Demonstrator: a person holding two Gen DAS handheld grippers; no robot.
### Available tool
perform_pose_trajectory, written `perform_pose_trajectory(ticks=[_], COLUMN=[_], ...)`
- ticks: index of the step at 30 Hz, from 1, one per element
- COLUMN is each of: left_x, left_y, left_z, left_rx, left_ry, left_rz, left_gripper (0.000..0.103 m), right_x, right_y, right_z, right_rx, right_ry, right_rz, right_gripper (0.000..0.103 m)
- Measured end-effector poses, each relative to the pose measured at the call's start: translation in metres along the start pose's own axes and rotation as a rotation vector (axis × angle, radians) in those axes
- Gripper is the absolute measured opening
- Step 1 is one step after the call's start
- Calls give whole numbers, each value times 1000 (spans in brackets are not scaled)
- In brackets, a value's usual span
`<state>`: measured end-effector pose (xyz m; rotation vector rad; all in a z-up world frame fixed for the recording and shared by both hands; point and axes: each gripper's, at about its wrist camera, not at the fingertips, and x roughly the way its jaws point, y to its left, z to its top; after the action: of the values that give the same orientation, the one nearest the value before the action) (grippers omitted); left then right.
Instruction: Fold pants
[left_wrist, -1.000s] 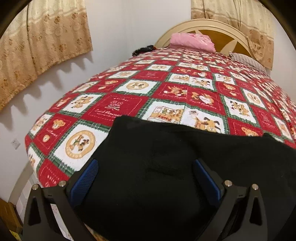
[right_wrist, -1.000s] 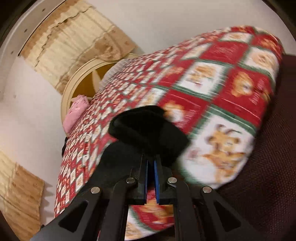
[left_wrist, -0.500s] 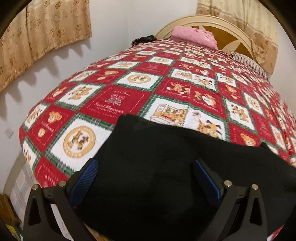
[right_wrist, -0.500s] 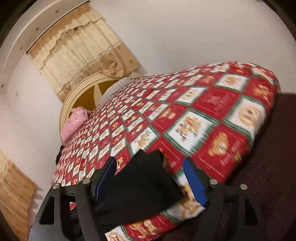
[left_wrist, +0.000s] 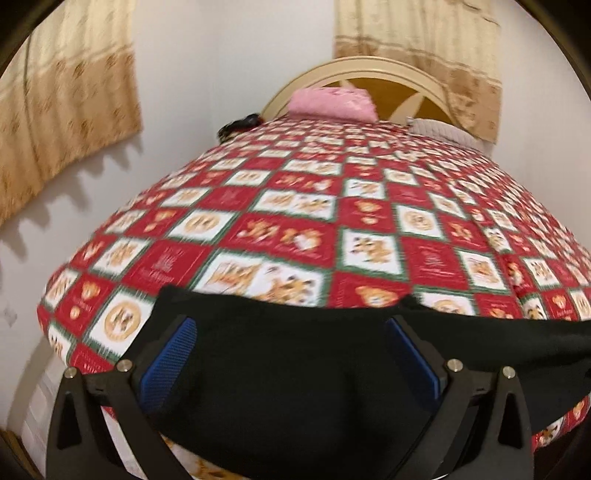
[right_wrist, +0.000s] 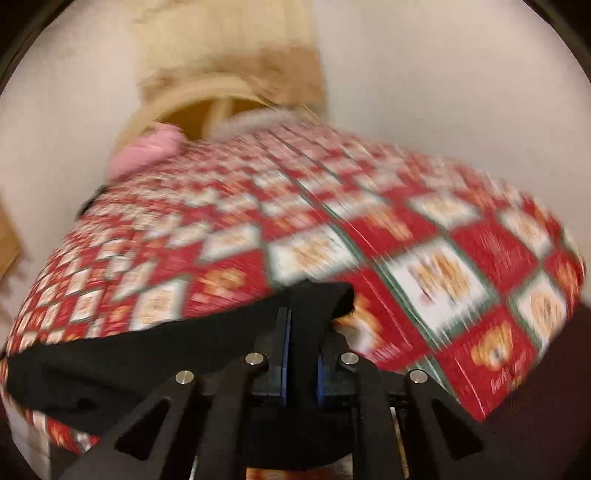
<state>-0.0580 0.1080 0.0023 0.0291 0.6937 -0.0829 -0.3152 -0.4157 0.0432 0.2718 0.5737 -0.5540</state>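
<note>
Black pants (left_wrist: 295, 380) lie across the near end of a bed under a red, white and green patchwork quilt (left_wrist: 369, 221). My left gripper (left_wrist: 295, 339) is open, its blue pads (left_wrist: 173, 350) wide apart, with the pants' cloth spread between them. In the right wrist view the pants (right_wrist: 147, 354) stretch to the left along the quilt's (right_wrist: 443, 258) edge. My right gripper (right_wrist: 301, 332) is closing, its jaws nearly together, and a corner of the black cloth is pinched between the pads. That view is blurred by motion.
A pink pillow (left_wrist: 332, 103) and a striped pillow (left_wrist: 443, 129) lie by the cream headboard (left_wrist: 406, 74) at the far end. A dark object (left_wrist: 240, 123) sits at the far left corner. Beige curtains (left_wrist: 66, 110) hang on the left wall. Dark floor (right_wrist: 535, 424) shows right of the bed.
My right gripper opened over the pants' corner, rolled upright and has closed on the cloth again. The left gripper has pulled back and risen; the pants' edge now sits lower in its view.
</note>
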Motion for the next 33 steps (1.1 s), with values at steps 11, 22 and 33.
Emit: perform_pose_trajectory(ticks=[11, 22, 33], left_x=[-6, -8, -44], left_y=[-40, -43, 61], left_z=[2, -2, -21], left_rx=[62, 74, -23], left_ry=[-2, 4, -58], left_rz=[-18, -24, 121], left_gripper=[103, 103, 103], right_x=[56, -18, -8], right_y=[-59, -91, 122], right_z=[14, -23, -75], right_rx=[187, 278, 14], right_ry=[75, -75, 140], right_rz=[272, 35, 590], right_gripper=[11, 42, 42])
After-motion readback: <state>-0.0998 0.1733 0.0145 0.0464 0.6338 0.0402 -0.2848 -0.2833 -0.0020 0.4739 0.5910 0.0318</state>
